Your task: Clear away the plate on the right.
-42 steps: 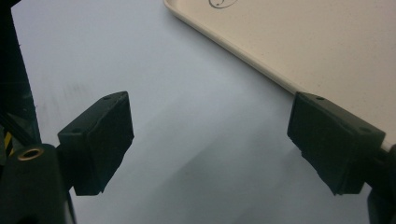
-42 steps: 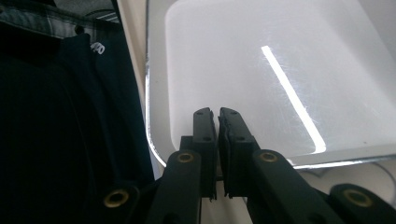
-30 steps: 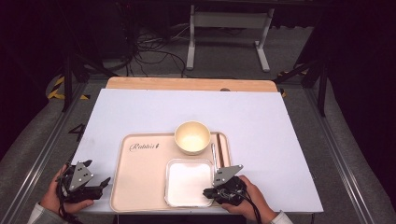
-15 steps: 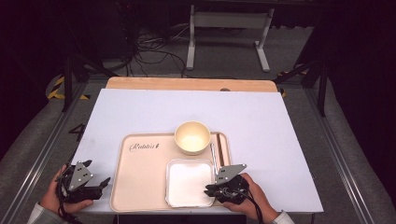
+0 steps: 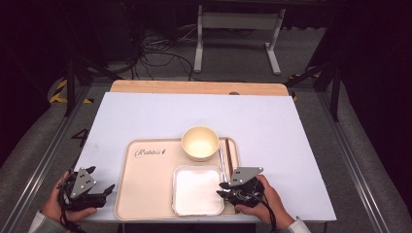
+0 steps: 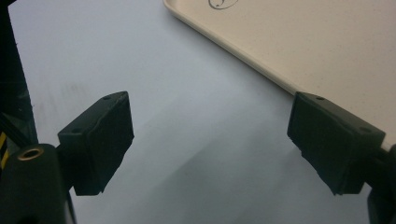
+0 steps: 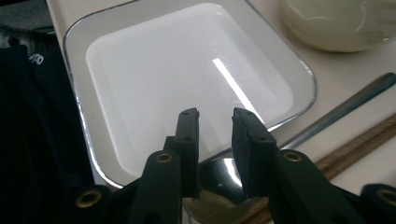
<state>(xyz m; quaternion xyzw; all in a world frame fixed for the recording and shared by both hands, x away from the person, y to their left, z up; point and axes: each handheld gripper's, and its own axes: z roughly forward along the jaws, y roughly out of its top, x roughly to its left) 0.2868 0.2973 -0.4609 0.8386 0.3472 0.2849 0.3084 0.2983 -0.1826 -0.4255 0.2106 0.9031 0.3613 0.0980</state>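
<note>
Left claw [image 6: 210, 140]: jaws wide, empty, at tray's [image 5: 145, 194] 9 o'clock.
Right claw [image 7: 215, 140]: jaws narrow, empty, above spoon [image 7: 224, 179] beside square dish [image 7: 187, 70].

From my remote seat, a beige tray [image 5: 145, 187] lies flat on the white tabletop [image 5: 272, 121], script lettering near its far left. On it stand a round cream bowl [image 5: 199, 142], upright and empty, and a square white dish [image 5: 197, 190] with a thin dark rim just nearer. A metal spoon [image 7: 345, 106] and brown chopsticks [image 7: 369, 135] lie beside the dish's right edge.
</note>
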